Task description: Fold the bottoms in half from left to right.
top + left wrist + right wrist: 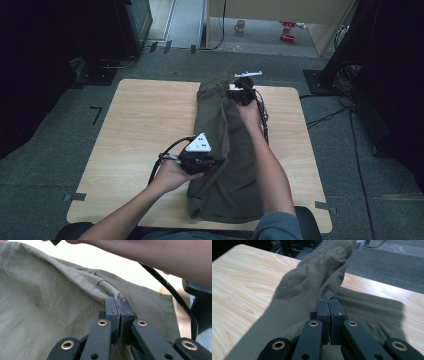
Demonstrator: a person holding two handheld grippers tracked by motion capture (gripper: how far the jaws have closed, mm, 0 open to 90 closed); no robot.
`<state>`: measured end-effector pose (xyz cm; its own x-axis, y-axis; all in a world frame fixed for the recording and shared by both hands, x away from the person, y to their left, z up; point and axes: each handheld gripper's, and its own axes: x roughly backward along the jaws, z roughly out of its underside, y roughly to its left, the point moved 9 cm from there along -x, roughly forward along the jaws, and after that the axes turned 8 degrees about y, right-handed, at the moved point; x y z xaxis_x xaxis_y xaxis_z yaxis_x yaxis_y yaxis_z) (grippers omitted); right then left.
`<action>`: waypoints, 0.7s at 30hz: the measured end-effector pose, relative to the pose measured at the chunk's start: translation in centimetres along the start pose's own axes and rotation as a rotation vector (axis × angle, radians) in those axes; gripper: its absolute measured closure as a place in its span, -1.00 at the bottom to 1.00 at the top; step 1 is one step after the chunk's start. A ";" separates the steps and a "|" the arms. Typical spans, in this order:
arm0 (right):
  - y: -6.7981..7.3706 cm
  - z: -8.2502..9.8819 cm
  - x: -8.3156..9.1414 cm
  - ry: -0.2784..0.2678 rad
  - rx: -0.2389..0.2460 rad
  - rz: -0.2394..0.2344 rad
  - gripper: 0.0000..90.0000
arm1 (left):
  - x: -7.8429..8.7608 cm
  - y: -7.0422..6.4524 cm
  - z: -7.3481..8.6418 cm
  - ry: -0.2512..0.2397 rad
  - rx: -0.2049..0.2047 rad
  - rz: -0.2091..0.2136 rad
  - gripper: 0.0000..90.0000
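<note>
From my seat I see a pale wooden table on grey carpet, with black tape marks on the floor to its left. Beyond the far edge, a mug and something red (too small to identify) sit on lighter flooring. Dark curtains flank both sides.

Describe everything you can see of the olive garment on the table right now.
The olive garment is thin woven cloth with stitched seams, lying lengthwise down the middle of the wooden table, folded narrow and creased. The left hand-held gripper pinches a seamed edge near its near half; the right hand-held gripper pinches a raised fold at the far end. A forearm crosses over it.
</note>
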<state>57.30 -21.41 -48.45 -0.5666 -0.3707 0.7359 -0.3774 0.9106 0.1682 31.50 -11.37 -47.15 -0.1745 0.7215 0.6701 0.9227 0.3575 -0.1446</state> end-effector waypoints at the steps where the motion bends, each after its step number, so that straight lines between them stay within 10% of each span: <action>1: -0.7 0.3 0.2 0.004 -0.003 0.012 0.97 | -0.5 -0.2 -0.2 0.002 -0.003 0.003 0.98; 9: -5.8 3.3 0.8 0.077 -0.035 0.110 0.97 | -4.1 -1.5 -0.9 0.013 0.002 0.041 0.98; 21: -7.8 6.5 -1.6 0.194 -0.048 0.162 0.96 | -9.2 -0.7 2.9 0.176 0.054 0.058 0.97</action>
<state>56.36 -29.16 -55.23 -0.4638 -0.1813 0.8672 -0.2551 0.9647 0.0652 31.46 -16.47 -55.33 -0.0542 0.6291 0.7754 0.9087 0.3530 -0.2229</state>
